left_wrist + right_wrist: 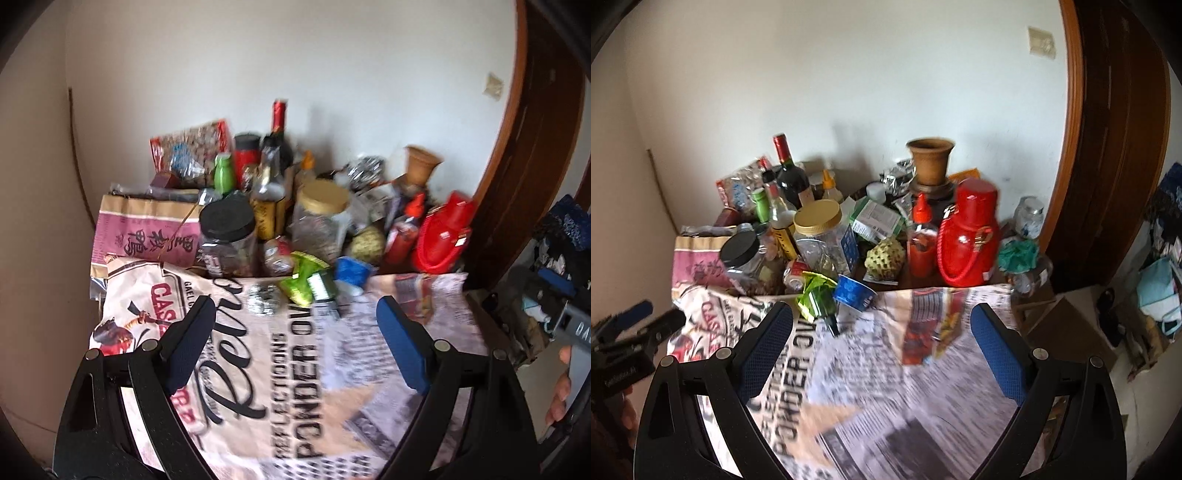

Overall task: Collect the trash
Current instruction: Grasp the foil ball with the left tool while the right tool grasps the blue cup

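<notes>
Newsprint [314, 354] covers the bench at the bottom of both frames, and over it the left hand-held gripper [295, 332] and the right hand-held gripper [882, 339] each stand wide apart, holding nothing. Past the fingertips, mid-frame, lie a crumpled foil ball [263, 300], a green wrapper [301, 282] and a blue cup [854, 291]; jars and bottles crowd the wall behind.

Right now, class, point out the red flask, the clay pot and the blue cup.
red flask [971, 236], right wrist view, on its body.
clay pot [930, 162], right wrist view, on its side.
blue cup [854, 291], right wrist view, on its wall.
</notes>
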A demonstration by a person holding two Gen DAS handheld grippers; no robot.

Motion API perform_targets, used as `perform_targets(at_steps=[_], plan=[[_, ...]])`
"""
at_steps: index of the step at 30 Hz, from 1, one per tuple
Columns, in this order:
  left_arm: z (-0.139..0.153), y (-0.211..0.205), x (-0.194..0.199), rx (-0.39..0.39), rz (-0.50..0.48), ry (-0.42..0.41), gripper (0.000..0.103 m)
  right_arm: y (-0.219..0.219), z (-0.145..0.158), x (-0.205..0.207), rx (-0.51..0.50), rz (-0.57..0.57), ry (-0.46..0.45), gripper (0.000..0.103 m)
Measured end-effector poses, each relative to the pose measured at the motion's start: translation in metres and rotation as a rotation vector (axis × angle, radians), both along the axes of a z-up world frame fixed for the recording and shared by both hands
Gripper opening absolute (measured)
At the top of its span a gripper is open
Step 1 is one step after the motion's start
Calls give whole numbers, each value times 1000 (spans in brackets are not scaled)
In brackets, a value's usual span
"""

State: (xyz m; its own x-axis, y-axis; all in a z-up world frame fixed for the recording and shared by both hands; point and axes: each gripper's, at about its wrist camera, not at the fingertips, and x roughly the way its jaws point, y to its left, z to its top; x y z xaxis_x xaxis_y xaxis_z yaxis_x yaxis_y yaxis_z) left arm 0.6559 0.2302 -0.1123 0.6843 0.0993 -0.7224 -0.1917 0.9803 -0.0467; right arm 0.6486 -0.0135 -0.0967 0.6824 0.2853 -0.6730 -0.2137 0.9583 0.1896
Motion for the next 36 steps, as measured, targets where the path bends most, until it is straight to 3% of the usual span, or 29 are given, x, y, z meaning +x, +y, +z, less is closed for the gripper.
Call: perform_targets(at_steps=[8,13,17,21,27,29,32,36], plan=[[-92,60,70,-72,42,159,89,38,-59,72,46,-58,124,96],[-144,79,105,-150,40,239,88,55,-112,117,112,-88,271,96],[-171,87,119,-199,45,257,88,65,-144,143,158,-109,369,96],[-187,90,128,-235,46,267,87,74,-166,161,180,-118,430,96],[-203,94,140,-294,60,281,74,88,-189,175,153,-111,486,96],[-206,96,142,-320,65,283,70,90,-192,175,153,-115,492,84],[-210,97,144,-367,54,285,55,92,-192,173,179,-83,490,67],[-208,87,144,-371,31,271,47,93,-183,163,146,-46,457,67]])
